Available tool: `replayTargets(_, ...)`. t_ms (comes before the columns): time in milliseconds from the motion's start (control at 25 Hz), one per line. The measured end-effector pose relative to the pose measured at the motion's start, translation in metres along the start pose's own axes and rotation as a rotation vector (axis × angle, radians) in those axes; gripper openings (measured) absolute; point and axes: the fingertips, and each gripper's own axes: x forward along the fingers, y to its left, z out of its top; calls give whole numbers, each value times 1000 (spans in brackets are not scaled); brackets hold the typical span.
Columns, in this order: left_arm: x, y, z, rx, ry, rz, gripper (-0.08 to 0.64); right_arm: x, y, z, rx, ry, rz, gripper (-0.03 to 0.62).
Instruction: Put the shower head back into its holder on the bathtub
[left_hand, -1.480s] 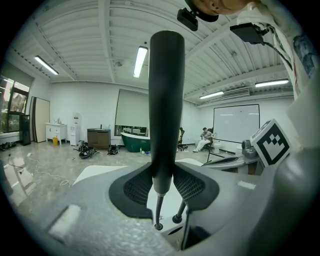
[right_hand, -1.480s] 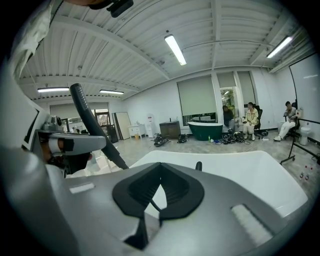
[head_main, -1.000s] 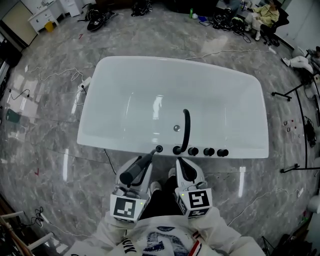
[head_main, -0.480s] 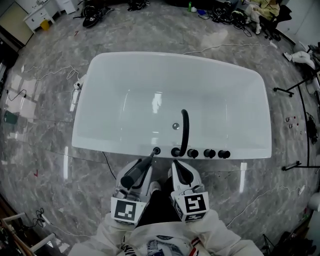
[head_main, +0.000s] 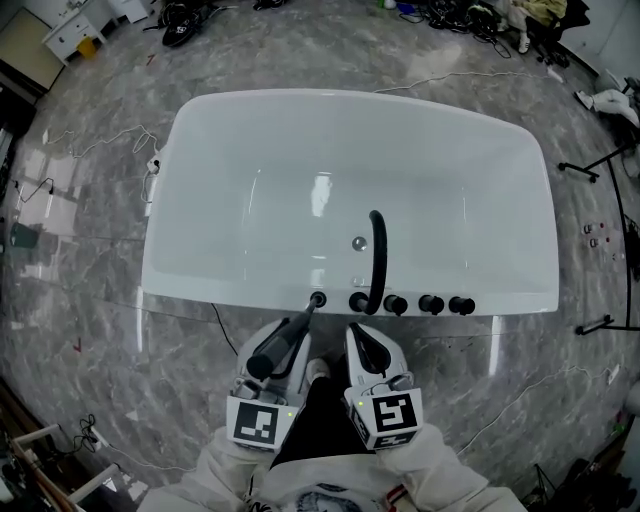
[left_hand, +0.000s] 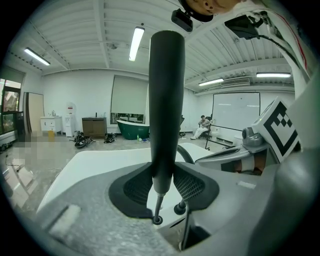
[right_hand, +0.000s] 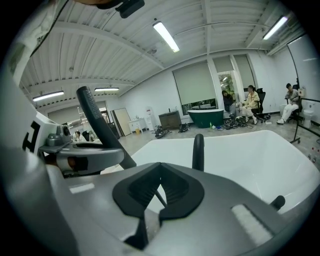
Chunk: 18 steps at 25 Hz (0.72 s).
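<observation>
One shower head, clamped in the left gripper's fingers, slants tip-first to the bathtub's one holder; the right gripper's fingers are closed and empty.

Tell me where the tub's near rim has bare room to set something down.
Bare: the near rim left of the holder, and the stretch right of the last knob. Crowded: between them, where the spout and the other knobs sit close together.

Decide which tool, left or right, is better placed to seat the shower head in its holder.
Left. The left tool is shut on the shower head, whose thin lower end reaches to the holder on the bathtub rim. The right tool is shut and empty.
</observation>
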Motion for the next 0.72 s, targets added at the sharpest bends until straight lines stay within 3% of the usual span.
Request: replayTargets(720,48,10,-78,-9,78,16,138,31,-19,-52,23,41,-4,5)
